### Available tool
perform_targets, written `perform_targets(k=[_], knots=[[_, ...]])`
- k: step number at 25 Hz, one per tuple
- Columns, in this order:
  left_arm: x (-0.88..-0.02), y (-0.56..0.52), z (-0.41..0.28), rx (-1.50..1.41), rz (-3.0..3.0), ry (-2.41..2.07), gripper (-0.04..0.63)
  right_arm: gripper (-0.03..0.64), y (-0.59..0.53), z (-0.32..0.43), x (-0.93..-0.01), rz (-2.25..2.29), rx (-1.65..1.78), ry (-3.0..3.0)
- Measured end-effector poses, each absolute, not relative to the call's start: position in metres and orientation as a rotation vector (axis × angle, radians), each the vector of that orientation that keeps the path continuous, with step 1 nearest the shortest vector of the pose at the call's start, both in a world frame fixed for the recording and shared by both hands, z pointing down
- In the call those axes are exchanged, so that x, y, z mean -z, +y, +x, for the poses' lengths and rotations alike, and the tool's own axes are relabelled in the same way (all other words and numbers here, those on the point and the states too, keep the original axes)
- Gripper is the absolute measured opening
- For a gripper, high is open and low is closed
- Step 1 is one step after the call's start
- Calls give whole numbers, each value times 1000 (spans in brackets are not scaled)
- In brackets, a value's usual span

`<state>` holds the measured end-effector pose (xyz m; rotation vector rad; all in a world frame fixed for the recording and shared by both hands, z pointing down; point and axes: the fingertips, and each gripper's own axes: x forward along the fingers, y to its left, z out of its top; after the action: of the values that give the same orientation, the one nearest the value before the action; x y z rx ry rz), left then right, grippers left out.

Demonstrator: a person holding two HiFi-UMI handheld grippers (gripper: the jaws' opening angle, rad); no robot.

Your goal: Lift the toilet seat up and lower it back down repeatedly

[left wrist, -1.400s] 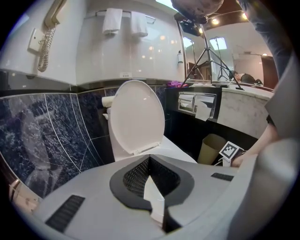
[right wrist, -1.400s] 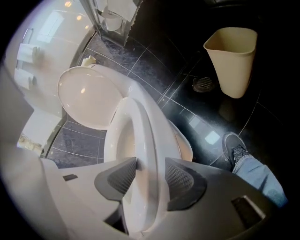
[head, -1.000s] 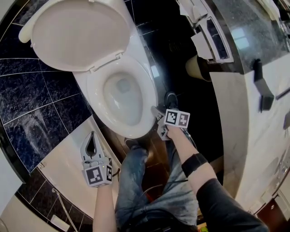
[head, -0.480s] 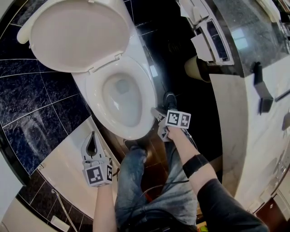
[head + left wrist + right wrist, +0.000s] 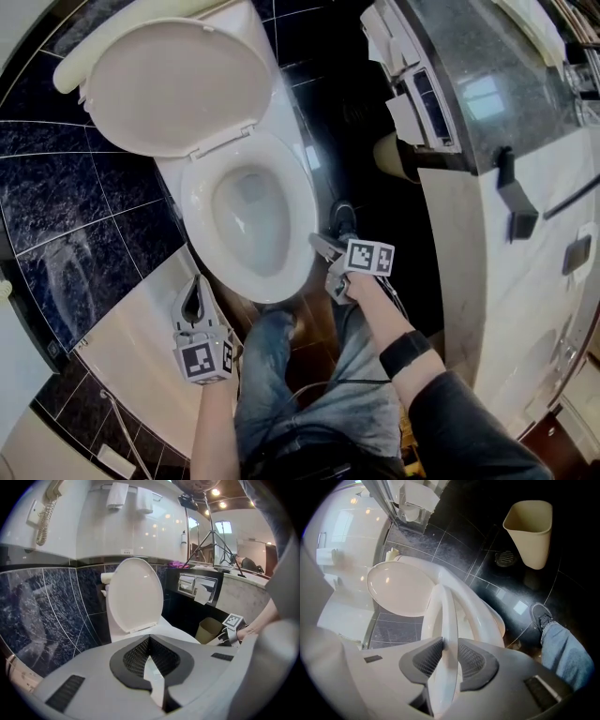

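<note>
Right gripper [image 5: 325,247]: your jaws had just been closing and clamped the toilet seat [image 5: 200,208] by its rim, at about 4 o'clock on the bowl [image 5: 253,220] in the head view. In the right gripper view the seat's edge sat between both pads [image 5: 429,657], raised off the bowl rim. Lid [image 5: 173,84] stood open at 11 o'clock. Left gripper [image 5: 197,298] hung at 7 o'clock, tips together, empty.
</note>
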<state>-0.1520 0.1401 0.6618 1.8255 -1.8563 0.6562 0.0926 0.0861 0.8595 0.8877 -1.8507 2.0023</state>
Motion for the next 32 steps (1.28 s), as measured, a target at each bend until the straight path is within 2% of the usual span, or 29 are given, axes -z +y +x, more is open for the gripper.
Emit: perform_targets(k=[10,19,32], knots=[[-611,156,-130,-681,1843,-1782,0,124,58,81,-773,895,-2069,-1877],[-639,214,-99,-732,1729,-1610,0,137,20,63,-721,880,-2122,-1907],[-617,137,-93,-550,1620,-1717,0,140,-8,48,-690,861,-2200,-1810]])
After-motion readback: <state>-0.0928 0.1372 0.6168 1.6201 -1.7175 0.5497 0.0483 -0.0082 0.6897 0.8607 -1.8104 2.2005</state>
